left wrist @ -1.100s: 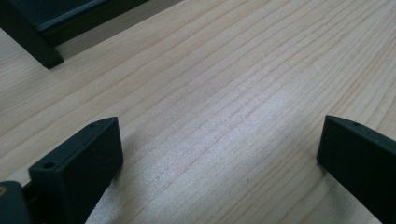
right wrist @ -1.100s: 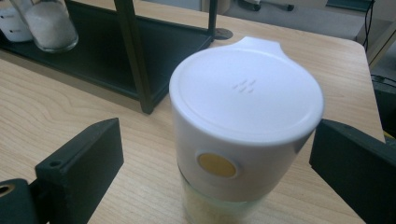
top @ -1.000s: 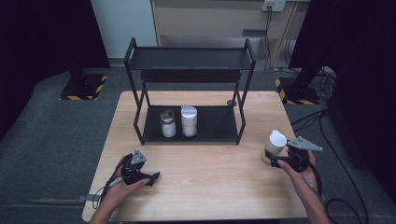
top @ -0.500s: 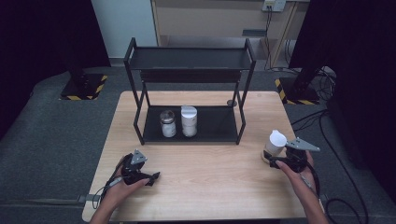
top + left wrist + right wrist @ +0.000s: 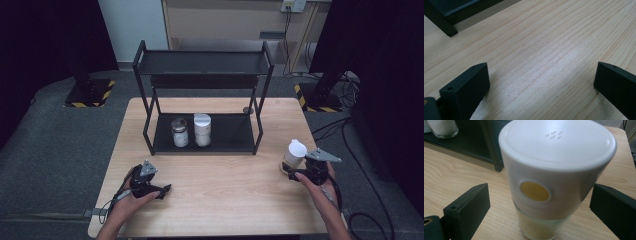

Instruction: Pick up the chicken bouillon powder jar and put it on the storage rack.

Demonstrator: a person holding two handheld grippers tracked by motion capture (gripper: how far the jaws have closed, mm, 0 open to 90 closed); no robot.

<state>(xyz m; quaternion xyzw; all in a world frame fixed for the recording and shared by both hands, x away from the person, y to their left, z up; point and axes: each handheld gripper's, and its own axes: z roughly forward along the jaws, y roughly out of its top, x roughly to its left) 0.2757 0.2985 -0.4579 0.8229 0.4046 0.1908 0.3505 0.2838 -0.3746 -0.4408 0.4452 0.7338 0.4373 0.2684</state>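
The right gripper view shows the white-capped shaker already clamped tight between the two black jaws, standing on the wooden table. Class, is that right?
Not quite. In the right gripper view the right gripper is open: its jaws stand apart on either side of the white-capped shaker, with table showing between each jaw and the shaker. The shaker does stand on the wooden table.

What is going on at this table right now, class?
A person holds a gripper in each hand at a wooden table. The right gripper is open, its jaws standing on either side of a white-capped jar without touching it. The left gripper is open over bare wood near the person. Two more jars stand on the bottom shelf of a black rack at the table's far side.
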